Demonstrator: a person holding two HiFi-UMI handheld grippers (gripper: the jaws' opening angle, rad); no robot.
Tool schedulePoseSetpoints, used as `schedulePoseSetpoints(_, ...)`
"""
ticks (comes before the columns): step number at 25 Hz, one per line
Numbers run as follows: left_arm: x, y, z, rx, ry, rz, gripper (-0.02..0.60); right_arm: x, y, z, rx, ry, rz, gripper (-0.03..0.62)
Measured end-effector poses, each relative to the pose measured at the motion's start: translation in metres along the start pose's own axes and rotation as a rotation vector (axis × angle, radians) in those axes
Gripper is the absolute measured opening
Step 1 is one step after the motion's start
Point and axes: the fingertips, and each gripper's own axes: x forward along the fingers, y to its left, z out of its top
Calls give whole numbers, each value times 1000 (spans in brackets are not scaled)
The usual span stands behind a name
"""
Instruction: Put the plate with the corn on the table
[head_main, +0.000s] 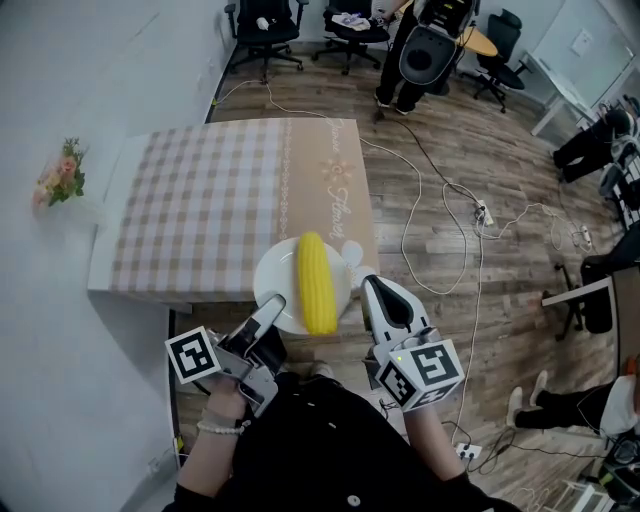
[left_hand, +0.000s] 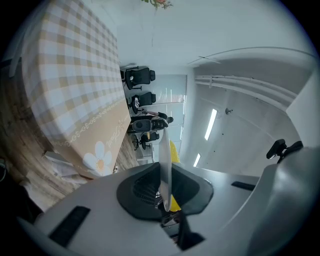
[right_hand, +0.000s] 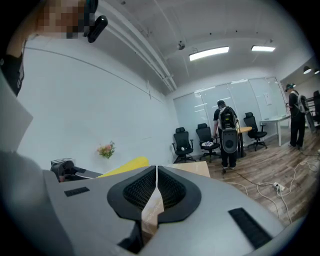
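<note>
A white plate (head_main: 280, 285) carries a yellow corn cob (head_main: 316, 282) lying lengthwise. In the head view it overlaps the near right corner of the table (head_main: 200, 200), which has a checked cloth. My left gripper (head_main: 272, 306) is shut on the plate's near left rim. In the left gripper view the plate (left_hand: 164, 155) shows edge-on between the pads of the left gripper (left_hand: 165, 192), with the corn (left_hand: 173, 150) behind it. My right gripper (head_main: 369, 287) sits just right of the plate, shut and holding nothing. In its own view the right gripper (right_hand: 156, 176) has its jaws pressed together, with the corn (right_hand: 127, 165) off to the left.
A small bunch of flowers (head_main: 62, 180) stands by the wall left of the table. Office chairs (head_main: 265, 25) and a person with a backpack (head_main: 425, 50) are at the far end of the room. Cables and a power strip (head_main: 482, 212) lie on the wooden floor to the right.
</note>
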Motion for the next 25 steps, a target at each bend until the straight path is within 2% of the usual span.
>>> schedulePoseSetpoints(3,3,-2,-3,1,-7,-1,37,1,-7,-10,113,37,27,44)
schedulePoseSetpoints(9,11,-3,-13,7,-18,-1,37,1,-20,-21,467,54,125,46)
schedulePoseSetpoints(11,15,-4,-18,7,-19,-2,37,-1,-24,-22,552,48,157,49)
schedulePoseSetpoints(15,25,-4,-29,8,-25,2,37,-6,-29,-27,564,62,206,107)
schedulePoseSetpoints(20,38,-12,-47,6,-33,2,37,-17,-36,-22,562,88,239,109)
schedulePoseSetpoints(25,36,-9,-47,1,-51,1,37,-15,-38,-31,541,126,240,101)
